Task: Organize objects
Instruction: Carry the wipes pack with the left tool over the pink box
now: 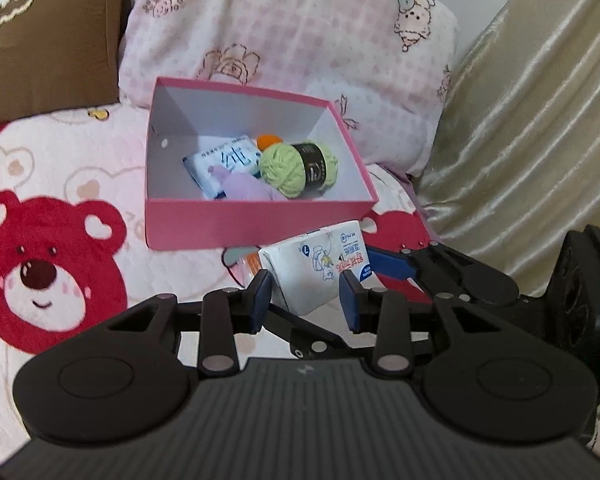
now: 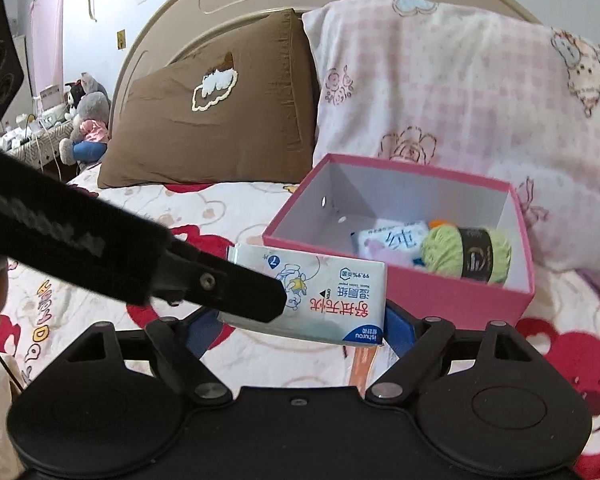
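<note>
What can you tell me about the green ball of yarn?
The green yarn is a soft, fuzzy, light green ball wrapped by a black paper band with small print. It lies on its side inside the open pink box, near the right wall. It touches a white packet and sits beside something purple and something orange.

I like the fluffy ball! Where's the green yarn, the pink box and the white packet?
green yarn (image 1: 281, 170), left wrist view, fuzzy side.
pink box (image 1: 220, 224), left wrist view, front wall.
white packet (image 2: 340, 292), right wrist view, printed face.
</note>
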`<state>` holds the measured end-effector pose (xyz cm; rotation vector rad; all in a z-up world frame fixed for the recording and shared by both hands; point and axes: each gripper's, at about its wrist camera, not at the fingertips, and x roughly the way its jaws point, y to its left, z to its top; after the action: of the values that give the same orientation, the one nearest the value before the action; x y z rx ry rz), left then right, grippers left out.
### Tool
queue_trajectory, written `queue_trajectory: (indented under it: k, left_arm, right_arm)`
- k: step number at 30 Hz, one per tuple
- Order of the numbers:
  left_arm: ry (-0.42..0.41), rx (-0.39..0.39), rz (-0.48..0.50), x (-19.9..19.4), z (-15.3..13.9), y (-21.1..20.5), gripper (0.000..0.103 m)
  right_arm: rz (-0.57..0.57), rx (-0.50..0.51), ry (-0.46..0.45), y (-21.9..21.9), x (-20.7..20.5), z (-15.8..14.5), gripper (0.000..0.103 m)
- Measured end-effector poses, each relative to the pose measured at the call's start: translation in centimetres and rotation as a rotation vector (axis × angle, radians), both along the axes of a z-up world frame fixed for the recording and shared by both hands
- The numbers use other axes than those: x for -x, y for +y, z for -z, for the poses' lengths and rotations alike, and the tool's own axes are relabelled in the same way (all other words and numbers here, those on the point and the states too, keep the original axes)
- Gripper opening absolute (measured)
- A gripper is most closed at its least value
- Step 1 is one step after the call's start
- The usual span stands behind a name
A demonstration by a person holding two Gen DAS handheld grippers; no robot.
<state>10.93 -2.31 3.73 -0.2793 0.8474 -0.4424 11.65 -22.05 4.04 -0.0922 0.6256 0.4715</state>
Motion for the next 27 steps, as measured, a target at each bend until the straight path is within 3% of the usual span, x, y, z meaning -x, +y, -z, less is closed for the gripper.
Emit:
queue_trajectory:
  k: [16, 27]
  left_arm:
    - [0.053, 0.0, -0.038, -6.1, -1.5, -2.3, 0.035]
    - [0.108, -0.002, -0.115, -12.1, 0.4, -3.1, 0.035]
  right_arm:
    - [-0.074, 0.004, 0.017, -2.6, -5.6, -1.9, 0.084]
    - [-0.132, -0.183, 0.2, -6.2, -12.6, -0.5, 0.087]
